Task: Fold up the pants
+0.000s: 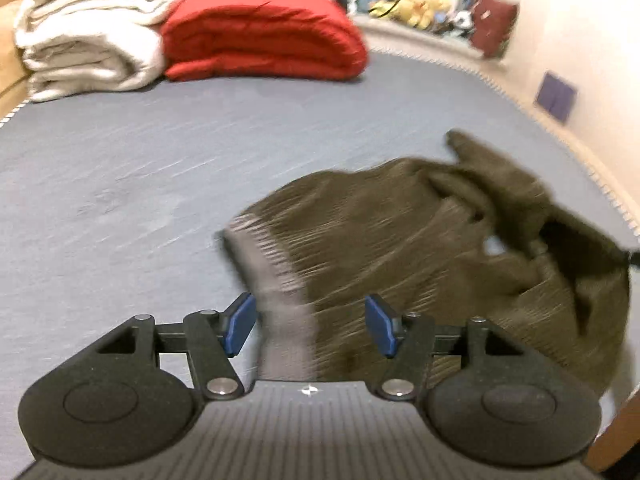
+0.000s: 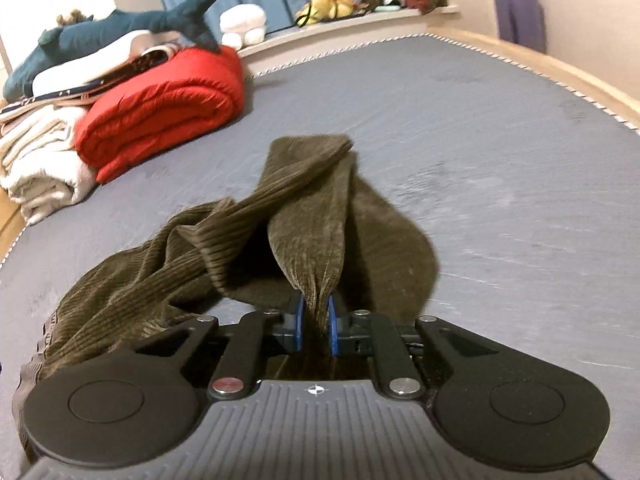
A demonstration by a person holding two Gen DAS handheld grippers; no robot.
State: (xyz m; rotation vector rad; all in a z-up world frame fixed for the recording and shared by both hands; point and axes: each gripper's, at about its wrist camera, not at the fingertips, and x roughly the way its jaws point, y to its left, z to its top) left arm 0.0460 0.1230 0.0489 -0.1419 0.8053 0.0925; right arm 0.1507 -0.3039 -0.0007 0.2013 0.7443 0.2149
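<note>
**Pants pinched at one leg, waistband let go**

Pants (image 2: 248, 240) of brown corduroy lay rumpled on the grey mattress (image 2: 500, 140), one leg drawn up taut into the right gripper (image 2: 315, 322), whose blue pads were pressed together on a bunch of the cloth. The left gripper (image 1: 310, 326) stood spread above the grey waistband (image 1: 276, 292), gripping nothing. To do this step well, I judged, the right should pull its leg out straight and flat before any fold, while the left took a fresh hold at the waistband's corner. A red quilt (image 2: 160, 108) and white blankets (image 2: 36, 160) sat well apart at the far edge.
</note>
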